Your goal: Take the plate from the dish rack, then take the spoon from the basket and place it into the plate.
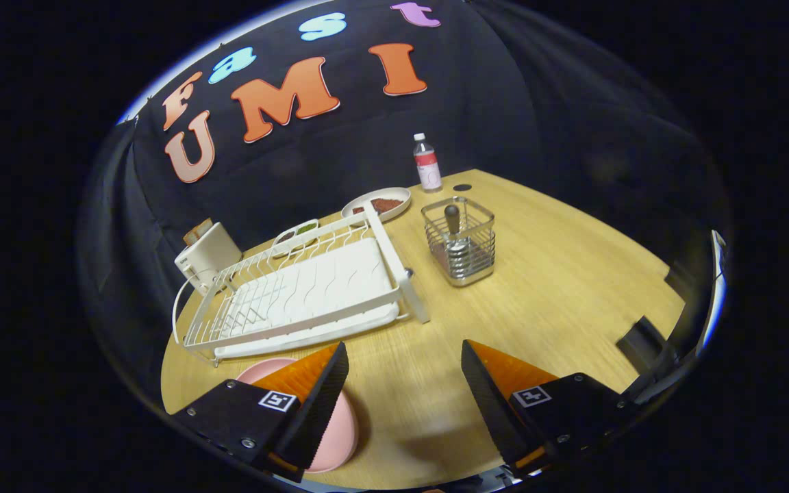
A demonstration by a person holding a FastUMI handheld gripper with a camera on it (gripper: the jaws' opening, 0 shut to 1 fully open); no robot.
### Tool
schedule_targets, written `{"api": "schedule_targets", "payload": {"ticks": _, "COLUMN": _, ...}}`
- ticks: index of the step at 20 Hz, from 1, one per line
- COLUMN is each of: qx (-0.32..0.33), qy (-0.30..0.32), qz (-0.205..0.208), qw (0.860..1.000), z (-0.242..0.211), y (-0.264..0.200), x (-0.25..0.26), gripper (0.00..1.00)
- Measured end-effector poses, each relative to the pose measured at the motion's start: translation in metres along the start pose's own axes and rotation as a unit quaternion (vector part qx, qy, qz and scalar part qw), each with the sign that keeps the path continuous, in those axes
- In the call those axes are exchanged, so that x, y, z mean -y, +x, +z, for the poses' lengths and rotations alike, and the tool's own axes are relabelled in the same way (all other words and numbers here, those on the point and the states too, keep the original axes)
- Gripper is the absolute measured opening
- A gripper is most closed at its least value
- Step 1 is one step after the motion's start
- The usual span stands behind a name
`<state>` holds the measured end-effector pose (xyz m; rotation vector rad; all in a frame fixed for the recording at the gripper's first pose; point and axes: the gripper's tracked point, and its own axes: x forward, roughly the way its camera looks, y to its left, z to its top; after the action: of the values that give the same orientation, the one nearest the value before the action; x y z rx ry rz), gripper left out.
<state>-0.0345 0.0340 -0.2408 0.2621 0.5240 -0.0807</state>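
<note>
While lying flat on table (572,274), round pink plate (336,438) under parted, empty tongs (405,380).

Gripper (405,383) hovering open over the light wooden table (572,287), nothing between its fingers.

A round pink plate (336,438) is lying flat on the table under the left finger, in front of the white wire dish rack (305,287). Beyond the fingers, a square metal wire basket (459,243) is holding a dark-handled spoon (452,222) upright. Further back, a clear plastic bottle (427,163) is standing near a white dish of reddish-brown food (377,204).
</note>
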Motion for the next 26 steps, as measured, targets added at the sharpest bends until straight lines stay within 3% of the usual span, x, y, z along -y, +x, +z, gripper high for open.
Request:
{"api": "schedule_targets", "payload": {"ticks": 4, "qx": 0.054, "qy": -0.017, "qz": -0.023, "qw": 0.998, "z": 0.053, "y": 0.01, "x": 0.024, "gripper": 0.98}}
{"api": "schedule_targets", "payload": {"ticks": 9, "qx": 0.109, "qy": -0.081, "qz": -0.032, "qw": 0.99, "z": 0.101, "y": 0.033, "x": 0.029, "gripper": 0.98}}
{"api": "schedule_targets", "payload": {"ticks": 15, "qx": 0.111, "qy": -0.147, "qz": -0.02, "qw": 0.983, "z": 0.103, "y": 0.073, "x": 0.024, "gripper": 0.97}}
{"api": "schedule_targets", "payload": {"ticks": 21, "qx": 0.098, "qy": -0.141, "qz": 0.005, "qw": 0.985, "z": 0.095, "y": 0.098, "x": 0.028, "gripper": 0.66}}
{"api": "schedule_targets", "payload": {"ticks": 26, "qx": 0.113, "qy": -0.144, "qz": 0.007, "qw": 0.983, "z": 0.105, "y": 0.102, "x": 0.035, "gripper": 0.23}}
